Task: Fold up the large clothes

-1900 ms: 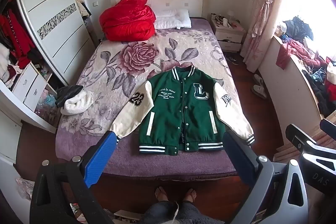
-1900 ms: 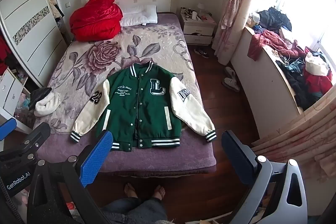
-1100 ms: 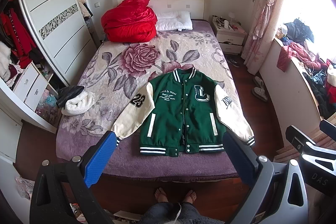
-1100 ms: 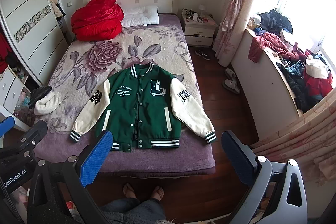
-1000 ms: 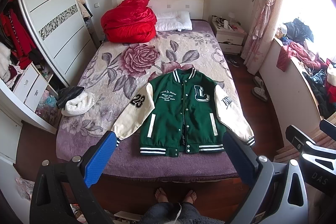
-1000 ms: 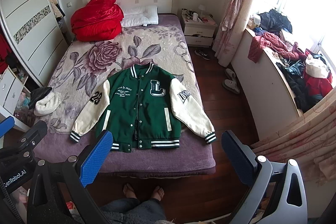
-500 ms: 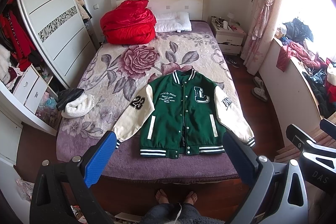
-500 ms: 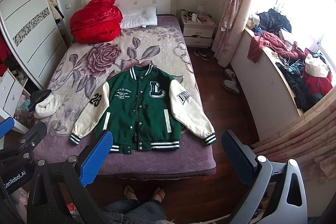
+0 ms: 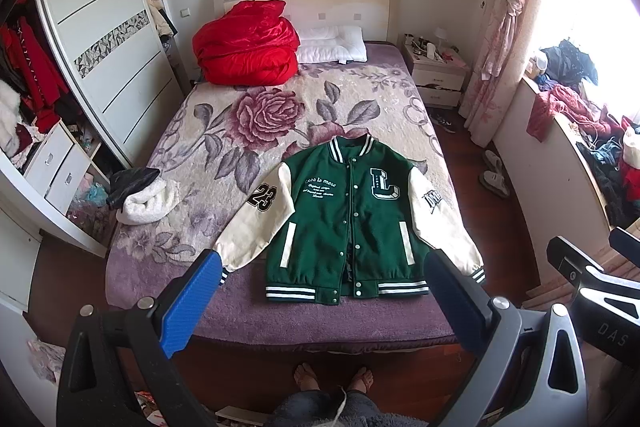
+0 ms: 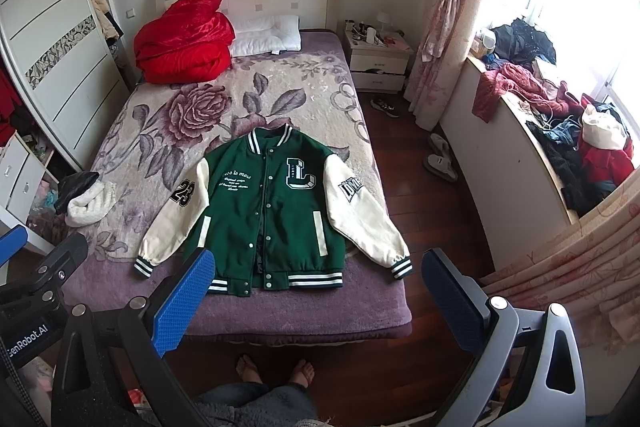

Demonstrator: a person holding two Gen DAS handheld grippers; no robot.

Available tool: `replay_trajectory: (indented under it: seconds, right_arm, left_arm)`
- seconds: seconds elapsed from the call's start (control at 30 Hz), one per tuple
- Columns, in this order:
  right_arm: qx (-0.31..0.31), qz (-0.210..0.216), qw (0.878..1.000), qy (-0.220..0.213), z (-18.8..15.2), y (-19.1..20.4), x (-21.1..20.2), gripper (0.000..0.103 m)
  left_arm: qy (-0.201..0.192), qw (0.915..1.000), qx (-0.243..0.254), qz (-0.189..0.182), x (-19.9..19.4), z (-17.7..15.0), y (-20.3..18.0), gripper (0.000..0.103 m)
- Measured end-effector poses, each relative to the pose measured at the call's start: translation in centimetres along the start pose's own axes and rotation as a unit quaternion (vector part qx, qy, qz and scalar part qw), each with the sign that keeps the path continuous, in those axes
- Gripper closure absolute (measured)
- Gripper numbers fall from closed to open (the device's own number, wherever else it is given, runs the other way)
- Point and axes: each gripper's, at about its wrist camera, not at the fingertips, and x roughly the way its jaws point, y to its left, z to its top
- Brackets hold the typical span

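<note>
On the bed [image 9: 168, 291], a jacket [image 9: 352, 219] lies flat; at 6 o'clock, both hand-held grippers, left [image 9: 322, 291] and right [image 10: 316, 287], gape wide, empty.

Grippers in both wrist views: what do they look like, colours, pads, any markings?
The left gripper and right gripper match: black and grey frames with silver bolts, and two long fingers faced with blue textured pads. White lettering reads "GenRobot.AI" on the left one's body, seen from the right wrist view, and "DAS" on the right one's, seen from the left.

The jacket [image 9: 352, 223] lies on the bed's [image 9: 320, 323] near end, quilt [image 9: 248, 47] and pillow [image 9: 332, 45] behind.
</note>
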Motion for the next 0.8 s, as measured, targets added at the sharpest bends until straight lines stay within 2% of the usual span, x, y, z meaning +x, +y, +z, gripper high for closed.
replay_trajectory:
  seconds: [0.8]
  right_arm:
    - [-0.002,0.001,1.000,-0.005,0.93,0.57,0.18,0.000]
  left_arm:
    - [-0.005,1.0000,-0.002,-0.004,-0.18,1.05,-0.29,0.000]
